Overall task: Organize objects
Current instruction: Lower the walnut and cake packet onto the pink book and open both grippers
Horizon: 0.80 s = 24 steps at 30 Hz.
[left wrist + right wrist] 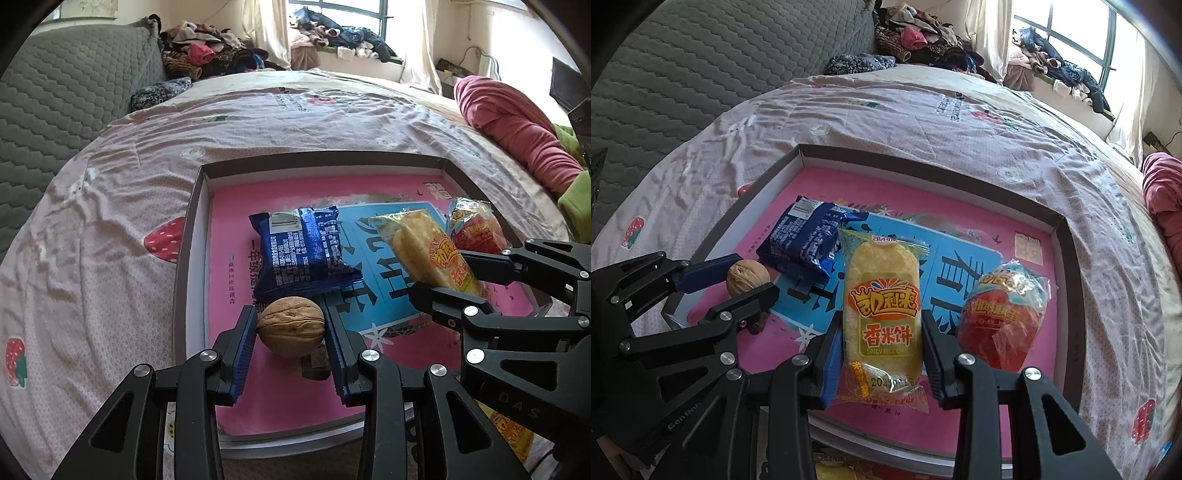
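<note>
Left gripper (291, 328): clamped on a walnut (291, 326), held just over the tray floor.
Right gripper (882, 354): closed on a yellow rice-cake packet (881, 302), above the tray.
Tray (1071, 258): shallow box with a pink and blue printed floor; a blue snack packet (306, 254) and a red snack packet (1004, 317) lie inside.
Surface: bed (110, 221) with a strawberry-print sheet.
Around: a pink blanket (517, 125), piled clothes (207, 48), a window (340, 14).

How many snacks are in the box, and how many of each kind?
Walnut: 1
Blue snack packet: 1
Yellow rice cracker packet: 1
Red snack packet: 1
Total: 4
</note>
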{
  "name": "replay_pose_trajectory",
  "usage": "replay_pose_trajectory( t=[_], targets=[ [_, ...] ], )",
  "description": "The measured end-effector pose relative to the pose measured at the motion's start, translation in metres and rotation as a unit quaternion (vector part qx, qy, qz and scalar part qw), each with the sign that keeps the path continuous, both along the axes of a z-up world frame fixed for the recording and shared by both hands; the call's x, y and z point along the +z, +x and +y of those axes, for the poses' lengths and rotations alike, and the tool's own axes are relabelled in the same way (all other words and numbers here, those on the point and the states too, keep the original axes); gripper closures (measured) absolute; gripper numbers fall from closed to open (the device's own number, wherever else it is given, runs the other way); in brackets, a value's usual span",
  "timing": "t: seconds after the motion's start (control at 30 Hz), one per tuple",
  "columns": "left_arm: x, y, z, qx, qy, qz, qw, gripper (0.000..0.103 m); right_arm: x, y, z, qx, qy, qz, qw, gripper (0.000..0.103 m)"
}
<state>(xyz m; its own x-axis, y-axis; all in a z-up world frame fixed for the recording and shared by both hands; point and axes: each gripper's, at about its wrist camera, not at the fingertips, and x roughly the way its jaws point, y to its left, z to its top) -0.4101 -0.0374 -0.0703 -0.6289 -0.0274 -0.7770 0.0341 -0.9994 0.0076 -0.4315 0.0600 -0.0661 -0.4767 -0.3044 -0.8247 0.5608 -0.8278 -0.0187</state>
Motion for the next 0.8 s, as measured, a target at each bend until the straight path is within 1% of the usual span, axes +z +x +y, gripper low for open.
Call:
replay_pose_trajectory(
  t=[0.4, 0.7, 0.8],
  targets=[
    [-0.006, -0.003, 0.0, -0.001, -0.004, -0.009, 1.0, 0.065, -0.012, -0.003, -0.001, -0.004, 0.01, -0.019, 1.0, 0.064],
    [-0.01, -0.004, -0.002, 0.003, -0.006, -0.015, 0.9999, 0.065, -0.013, -0.006, 0.001, -0.009, 0.006, -0.022, 1.0, 0.064],
    [-0.01, -0.004, -0.003, 0.005, -0.005, -0.016, 0.9999, 0.063, -0.013, -0.006, 0.001, -0.008, 0.006, -0.022, 1.0, 0.064]
  ],
)
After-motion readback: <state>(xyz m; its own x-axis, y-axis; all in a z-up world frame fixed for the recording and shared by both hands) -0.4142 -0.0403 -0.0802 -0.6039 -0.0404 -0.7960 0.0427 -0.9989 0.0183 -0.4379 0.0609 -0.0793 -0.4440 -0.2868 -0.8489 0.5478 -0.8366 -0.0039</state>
